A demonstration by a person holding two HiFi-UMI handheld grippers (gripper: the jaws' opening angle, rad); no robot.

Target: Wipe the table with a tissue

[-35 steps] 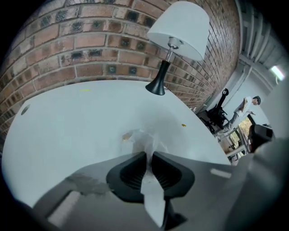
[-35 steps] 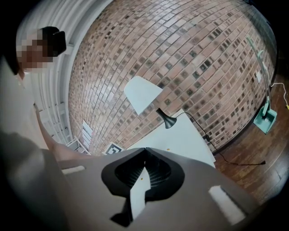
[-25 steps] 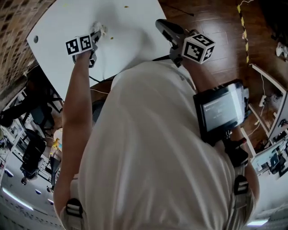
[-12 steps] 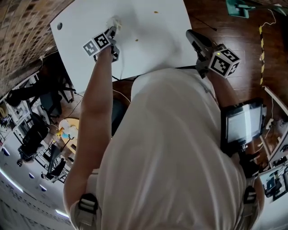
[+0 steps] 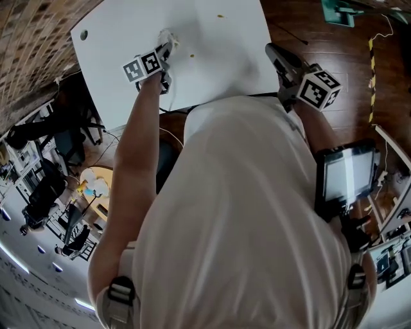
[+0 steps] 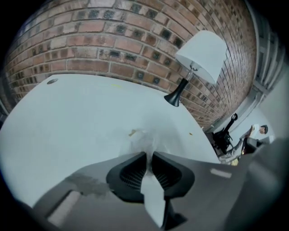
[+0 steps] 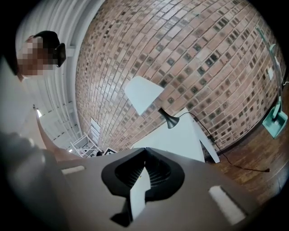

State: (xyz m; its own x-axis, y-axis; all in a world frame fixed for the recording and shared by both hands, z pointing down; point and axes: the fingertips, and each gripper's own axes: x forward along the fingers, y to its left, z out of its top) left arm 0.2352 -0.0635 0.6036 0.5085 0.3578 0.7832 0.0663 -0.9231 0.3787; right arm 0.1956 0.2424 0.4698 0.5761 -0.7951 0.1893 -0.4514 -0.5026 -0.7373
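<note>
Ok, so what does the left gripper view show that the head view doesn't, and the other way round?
Only the left gripper view: a lamp at the far edge of the table, and the left gripper with its jaws shut on the tissue. Only the head view: the right gripper off the table's right side, the wood floor, the person's torso and a screen at their right. Both: the white table, the tissue pressed on it, the left gripper, crumbs and the brick wall.

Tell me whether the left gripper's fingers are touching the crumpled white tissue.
Touching. In the left gripper view the left gripper has its fingers shut on the crumpled white tissue.
</note>
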